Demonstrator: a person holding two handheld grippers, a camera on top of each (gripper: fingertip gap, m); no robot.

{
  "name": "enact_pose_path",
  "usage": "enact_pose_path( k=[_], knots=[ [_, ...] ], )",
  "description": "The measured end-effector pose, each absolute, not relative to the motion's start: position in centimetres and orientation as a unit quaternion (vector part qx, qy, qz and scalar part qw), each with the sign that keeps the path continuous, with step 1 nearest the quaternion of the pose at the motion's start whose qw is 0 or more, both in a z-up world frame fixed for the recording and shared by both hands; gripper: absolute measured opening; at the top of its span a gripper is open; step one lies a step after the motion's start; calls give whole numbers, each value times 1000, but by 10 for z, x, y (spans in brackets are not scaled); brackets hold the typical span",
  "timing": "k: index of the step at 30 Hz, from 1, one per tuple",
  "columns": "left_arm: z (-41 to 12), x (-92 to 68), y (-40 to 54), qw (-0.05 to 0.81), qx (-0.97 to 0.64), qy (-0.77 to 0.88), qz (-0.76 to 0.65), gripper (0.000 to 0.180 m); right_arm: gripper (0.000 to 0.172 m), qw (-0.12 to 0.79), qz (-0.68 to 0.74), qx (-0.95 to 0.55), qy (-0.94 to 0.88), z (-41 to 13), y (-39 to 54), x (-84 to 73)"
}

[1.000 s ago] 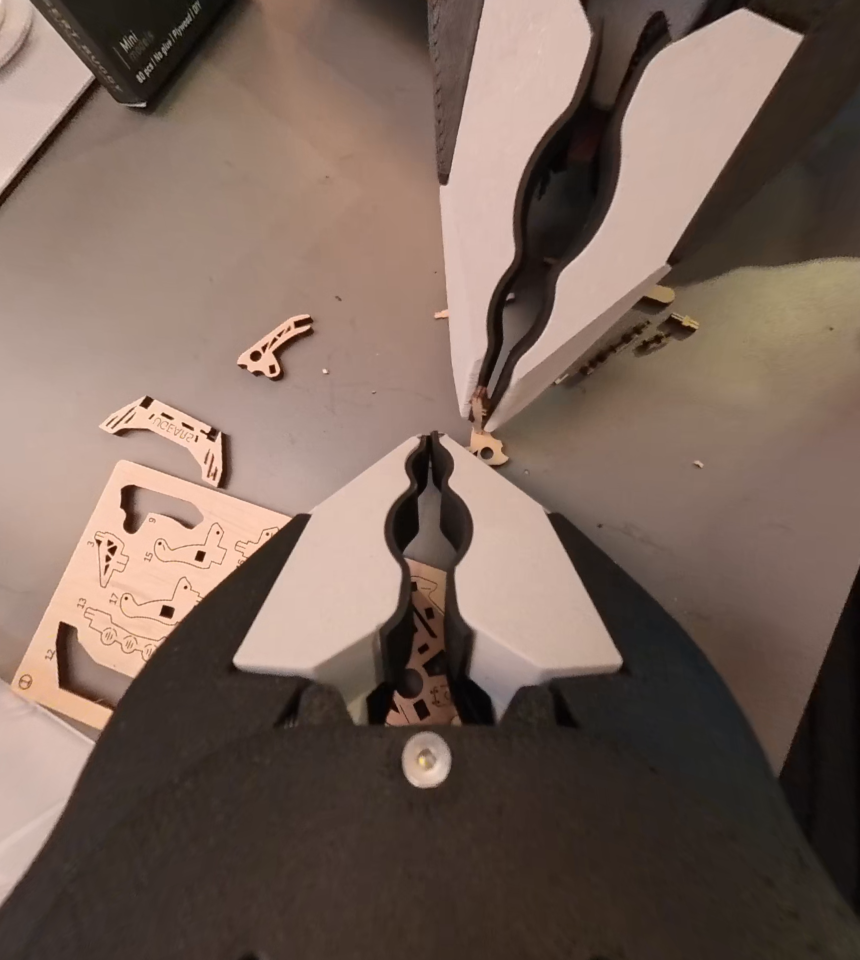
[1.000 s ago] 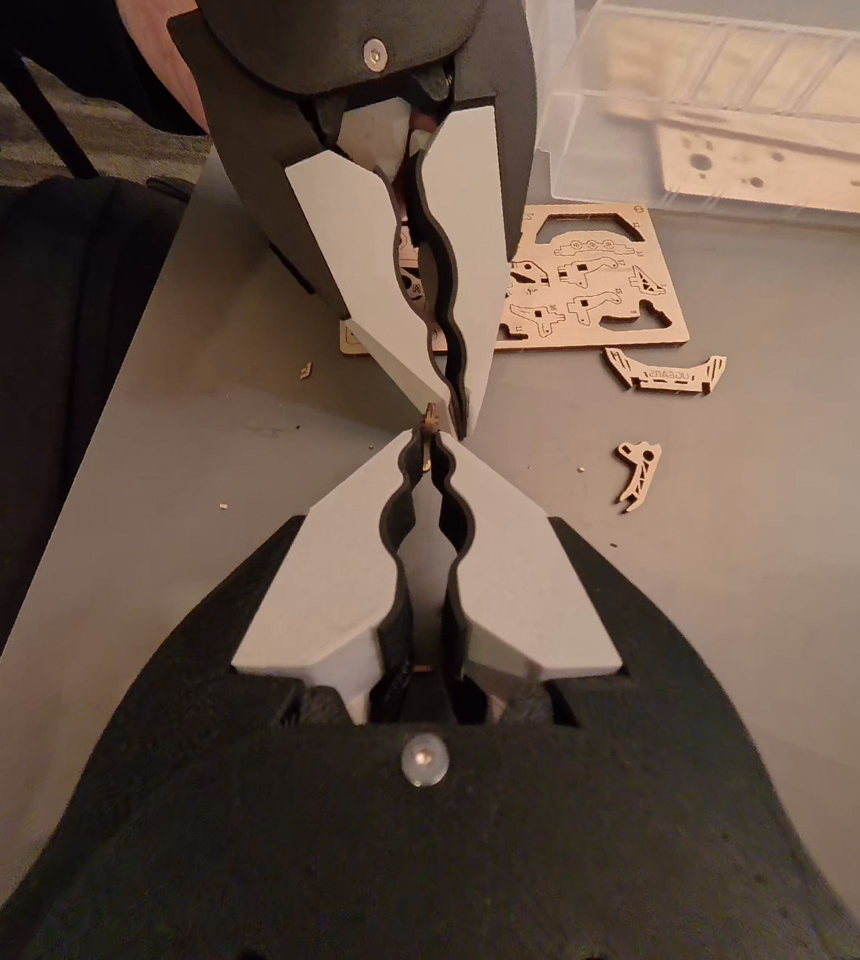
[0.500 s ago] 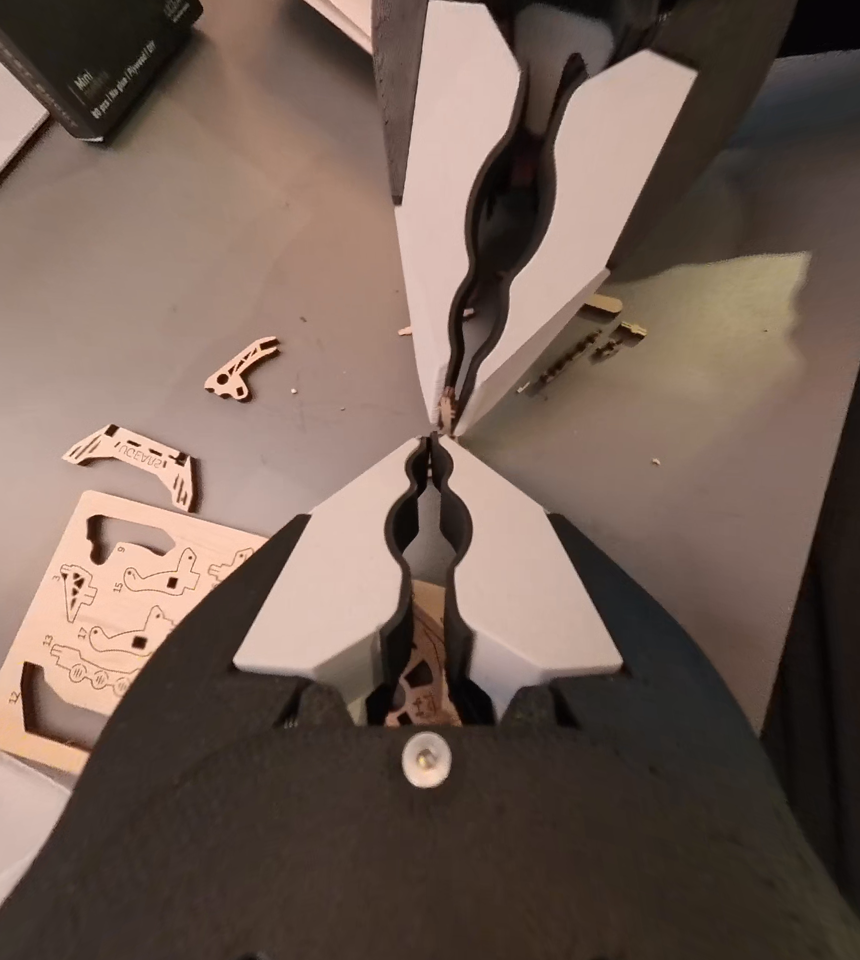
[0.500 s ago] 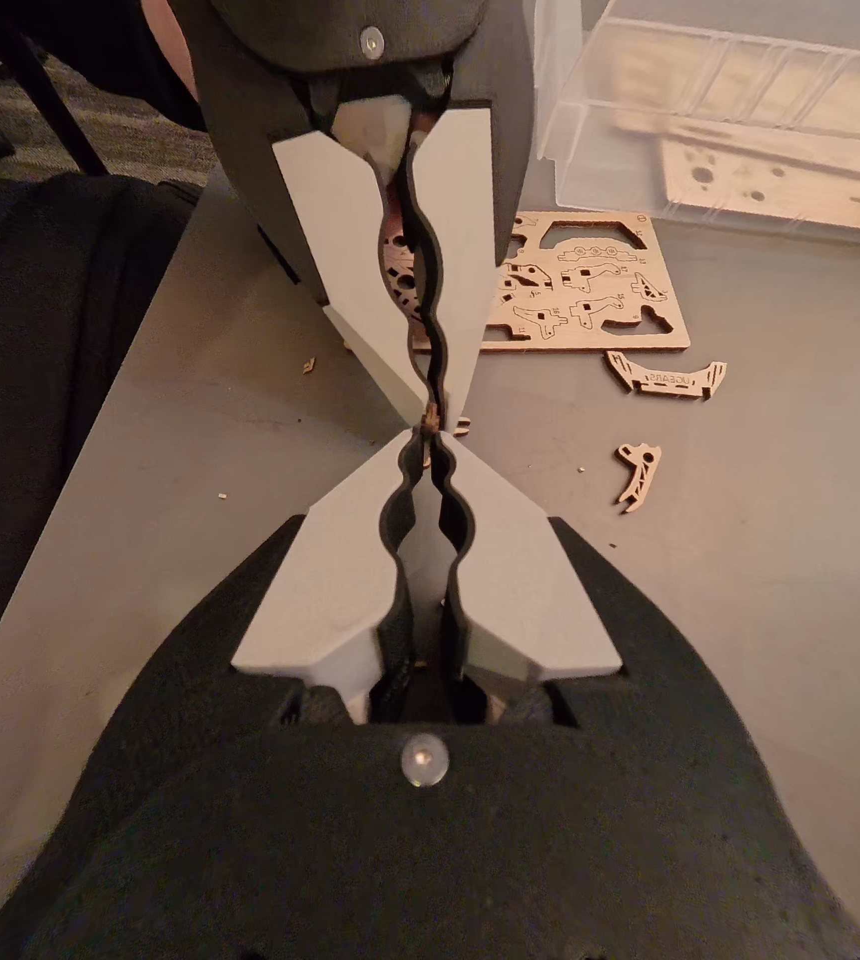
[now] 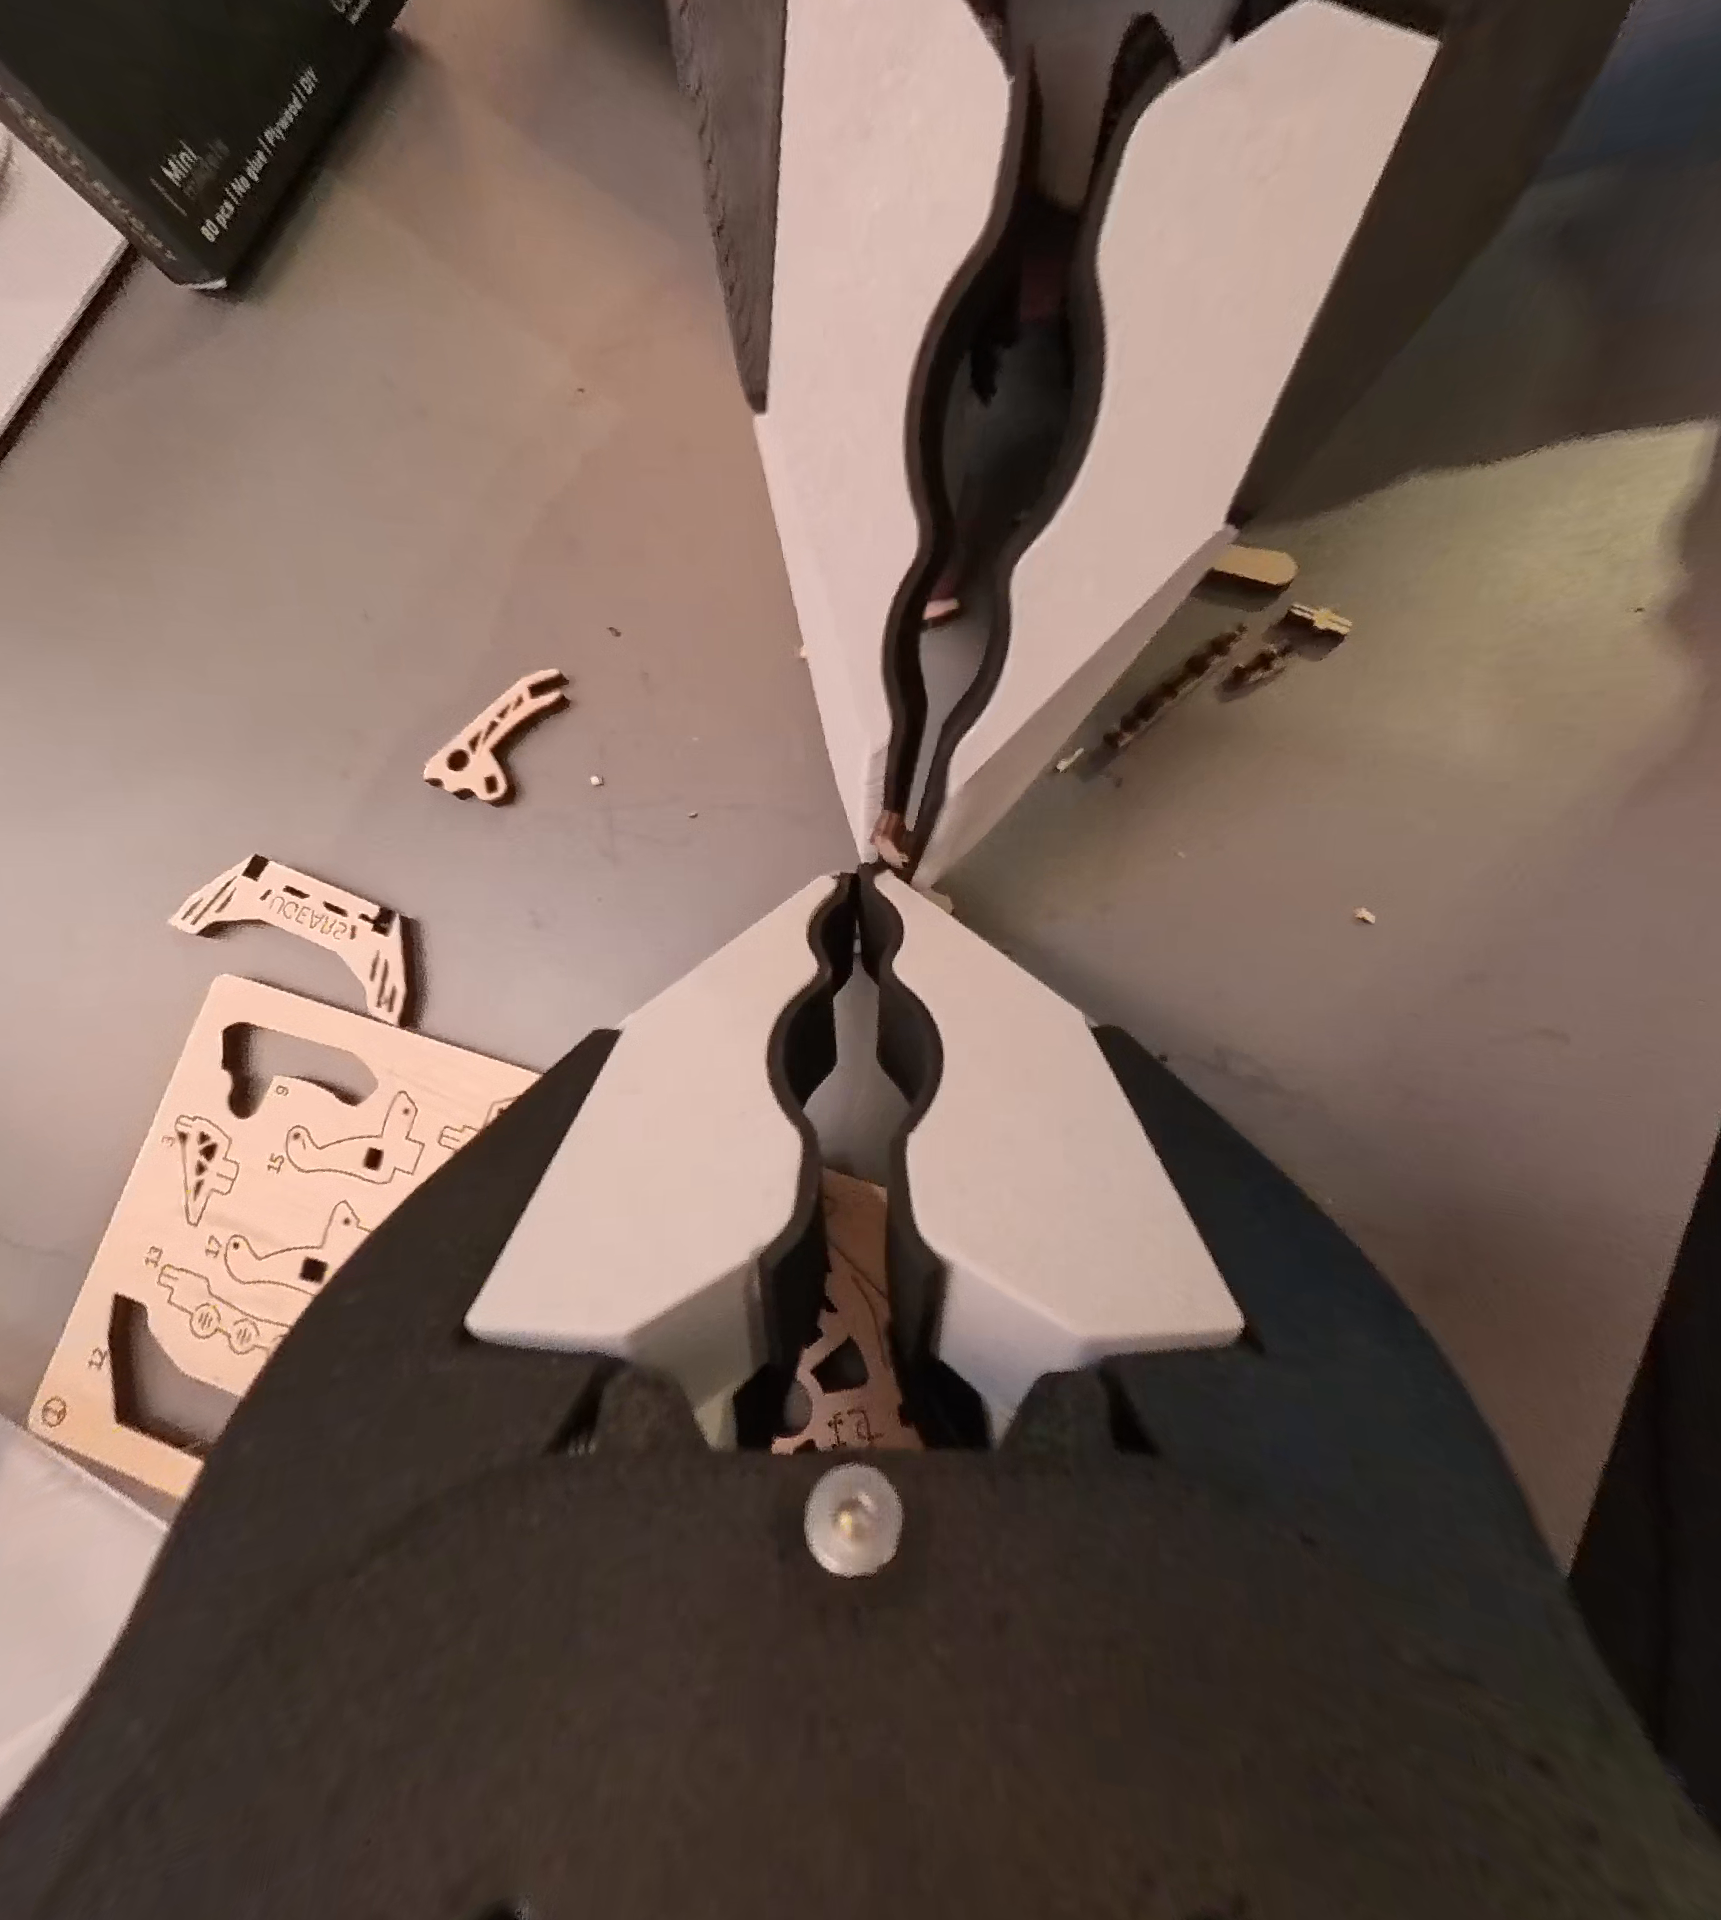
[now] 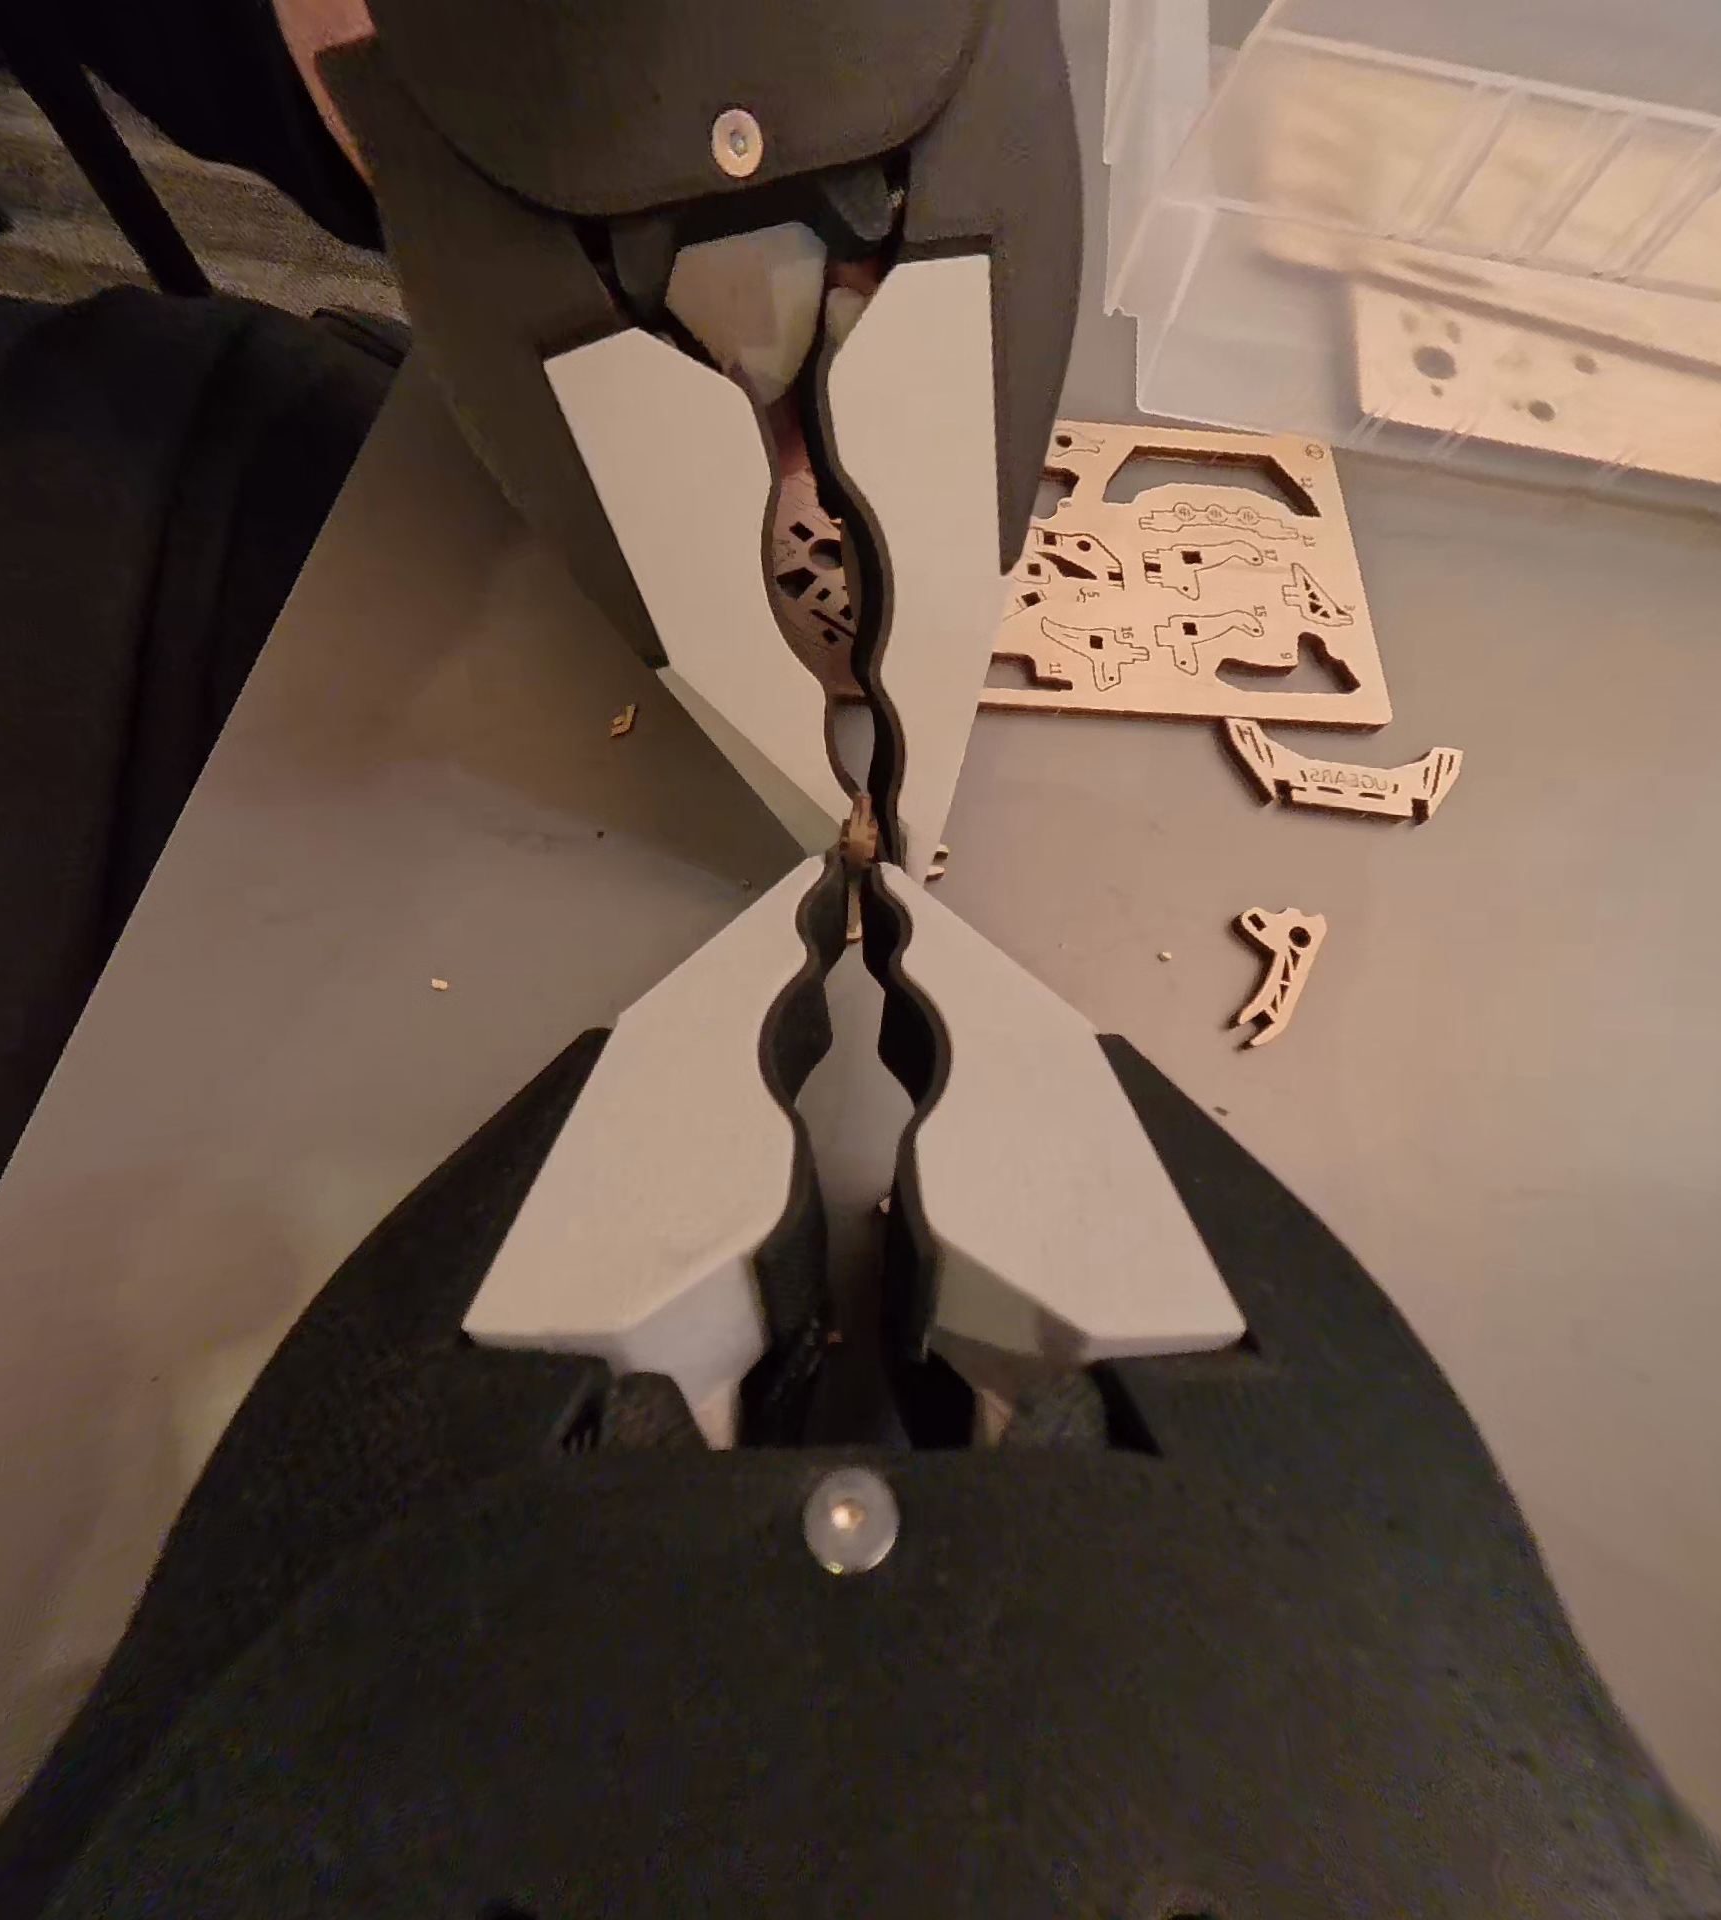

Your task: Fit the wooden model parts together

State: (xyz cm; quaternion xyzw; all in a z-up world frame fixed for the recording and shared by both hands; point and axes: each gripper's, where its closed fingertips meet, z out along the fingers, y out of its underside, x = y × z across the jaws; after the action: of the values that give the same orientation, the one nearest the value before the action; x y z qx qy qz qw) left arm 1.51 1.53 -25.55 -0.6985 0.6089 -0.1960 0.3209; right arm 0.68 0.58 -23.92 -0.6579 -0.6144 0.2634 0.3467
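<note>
On the grey table (image 6: pixel 1458 1247), the two grippers meet tip to tip. The right gripper (image 6: pixel 858 883) is closed on a small wooden piece (image 6: pixel 851 914). The left gripper (image 5: pixel 858 888) pinches another (image 6: pixel 858 831), the pieces touching. Sheet (image 6: pixel 1199 603), loose part (image 6: pixel 1344 784) and black box (image 5: pixel 160 135) carry printing.

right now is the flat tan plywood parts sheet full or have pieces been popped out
Partly emptied. The flat tan plywood parts sheet shows open cut-out holes along its edges, while several outlined pieces remain in place. Two loose wooden pieces lie beside it.
</note>
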Motion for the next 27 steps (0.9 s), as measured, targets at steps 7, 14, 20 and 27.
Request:
enact_pose_path(
  k=[7, 14, 20, 27],
  knots=[
    [-257, 16, 17, 313, -703, 612, -183, 0, 2, 340, 263, -666, -610, -239, 6, 9],
    [-257, 18, 15, 314, -701, 615, -180, 0, 2, 345, 263, -666, -607, -239, 5, 11],
    [-257, 21, 13, 313, -695, 622, -176, 0, 2, 338, 270, -673, -600, -239, 2, 13],
    [-257, 22, 13, 315, -693, 624, -175, 0, 8, 331, 269, -672, -606, -240, -1, 16]
  ],
)
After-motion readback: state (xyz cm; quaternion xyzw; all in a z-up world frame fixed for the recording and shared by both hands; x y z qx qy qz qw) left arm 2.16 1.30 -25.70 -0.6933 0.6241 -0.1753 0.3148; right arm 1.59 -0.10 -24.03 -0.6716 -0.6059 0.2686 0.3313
